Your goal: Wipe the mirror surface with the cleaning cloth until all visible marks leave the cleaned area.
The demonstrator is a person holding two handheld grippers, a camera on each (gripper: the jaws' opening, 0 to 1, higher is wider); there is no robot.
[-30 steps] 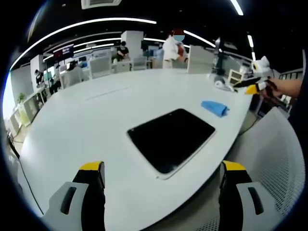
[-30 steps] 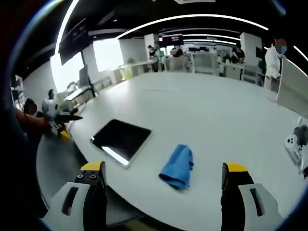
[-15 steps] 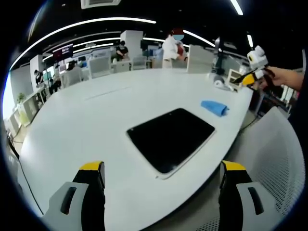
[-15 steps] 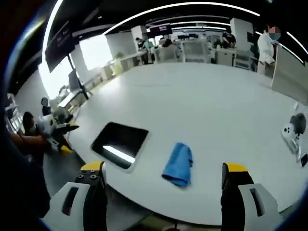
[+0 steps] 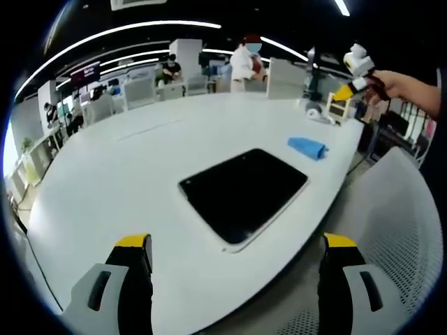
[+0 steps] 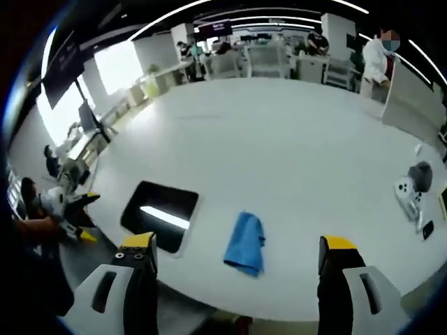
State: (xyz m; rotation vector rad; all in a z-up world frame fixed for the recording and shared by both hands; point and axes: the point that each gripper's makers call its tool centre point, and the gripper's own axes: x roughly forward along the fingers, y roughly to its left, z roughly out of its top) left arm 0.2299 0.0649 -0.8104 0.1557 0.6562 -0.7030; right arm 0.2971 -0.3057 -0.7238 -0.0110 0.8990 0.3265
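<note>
Both grippers, left gripper [image 5: 234, 279] and right gripper [image 6: 237, 279], are hovering with jaws apart; the blue cloth [image 6: 246, 243] is lying at the mirror's [image 6: 158, 216] three o'clock, seemingly not touching it.

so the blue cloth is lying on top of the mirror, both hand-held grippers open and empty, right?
Not quite. The blue cloth lies on the white table beside the mirror, apart from it, as the right gripper view shows. Both hand-held grippers are open and empty.

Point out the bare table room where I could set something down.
The table is bare across the wide stretch beyond the mirror and cloth, and in the strip between them. The far right edge is crowded by small devices.
</note>
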